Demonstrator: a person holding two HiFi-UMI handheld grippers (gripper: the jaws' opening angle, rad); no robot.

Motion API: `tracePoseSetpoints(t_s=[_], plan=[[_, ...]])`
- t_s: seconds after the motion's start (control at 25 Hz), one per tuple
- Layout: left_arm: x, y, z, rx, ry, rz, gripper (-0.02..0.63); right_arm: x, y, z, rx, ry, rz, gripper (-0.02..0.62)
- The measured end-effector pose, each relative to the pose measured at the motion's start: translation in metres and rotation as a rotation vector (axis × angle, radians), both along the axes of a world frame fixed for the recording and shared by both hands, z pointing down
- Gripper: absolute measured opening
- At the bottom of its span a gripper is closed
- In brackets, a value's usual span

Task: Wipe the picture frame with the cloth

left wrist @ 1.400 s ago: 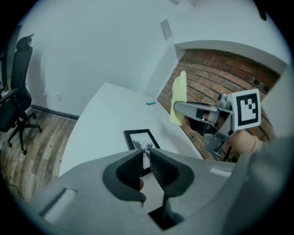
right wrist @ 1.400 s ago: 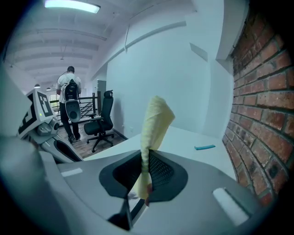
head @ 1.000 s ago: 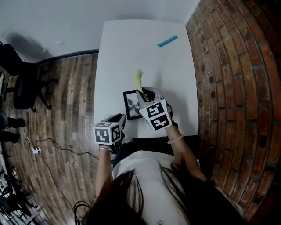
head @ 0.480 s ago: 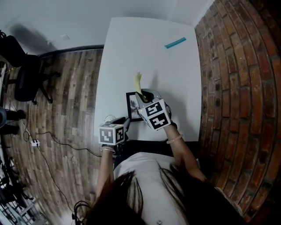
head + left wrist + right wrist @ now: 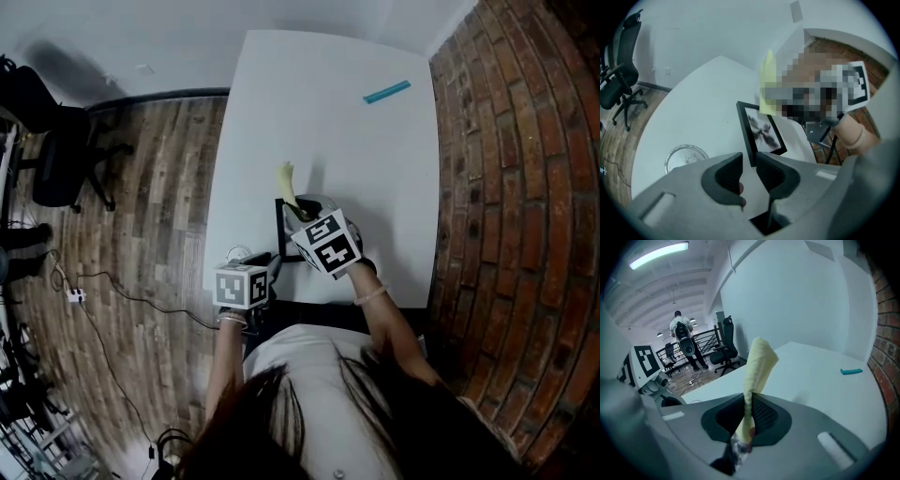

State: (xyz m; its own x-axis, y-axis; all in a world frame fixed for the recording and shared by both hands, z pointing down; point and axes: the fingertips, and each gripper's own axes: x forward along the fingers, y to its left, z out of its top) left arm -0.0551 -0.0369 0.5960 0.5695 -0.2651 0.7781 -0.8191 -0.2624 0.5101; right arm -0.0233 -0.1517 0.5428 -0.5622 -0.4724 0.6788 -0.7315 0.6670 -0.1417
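Close to the bench's (image 5: 328,112) near edge, seems pre-wipe, with right tongs (image 5: 749,404) clamped on the cloth (image 5: 757,366) over the flat picture frame (image 5: 761,130) and left tongs (image 5: 749,161) just opening, empty, beside its corner; next calls for pressing cloth to glass.

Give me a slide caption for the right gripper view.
Right claw clamps a yellow cloth over the white table; a teal strip lies beyond.

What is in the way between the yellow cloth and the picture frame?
Nothing visible is. The right gripper pinches the yellow cloth and hangs close over the picture frame on the white table, with nothing showing between them.
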Motion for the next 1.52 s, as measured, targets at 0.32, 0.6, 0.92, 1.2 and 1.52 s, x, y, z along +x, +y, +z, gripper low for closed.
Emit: tracePoseSetpoints(t_s=[0.32, 0.6, 0.92, 1.2, 1.52], plan=[[-0.001, 0.003, 0.009, -0.043, 0.003, 0.008, 0.104, -0.017, -0.005, 0.013, -0.037, -0.004, -0.038, 0.038], [-0.002, 0.003, 0.010, -0.050, 0.008, 0.017, 0.106, -0.027, -0.012, 0.028, -0.091, -0.008, -0.037, 0.038], [-0.001, 0.002, 0.010, -0.054, 0.006, 0.022, 0.106, -0.037, -0.015, 0.038, -0.167, -0.025, -0.020, 0.038], [-0.001, 0.000, 0.011, -0.054, 0.002, 0.022, 0.110, -0.036, -0.018, 0.044, -0.188, -0.015, -0.002, 0.038], [-0.002, 0.001, 0.011, -0.060, -0.005, 0.016, 0.110, -0.033, -0.018, 0.044, -0.202, 0.000, 0.024, 0.038]])
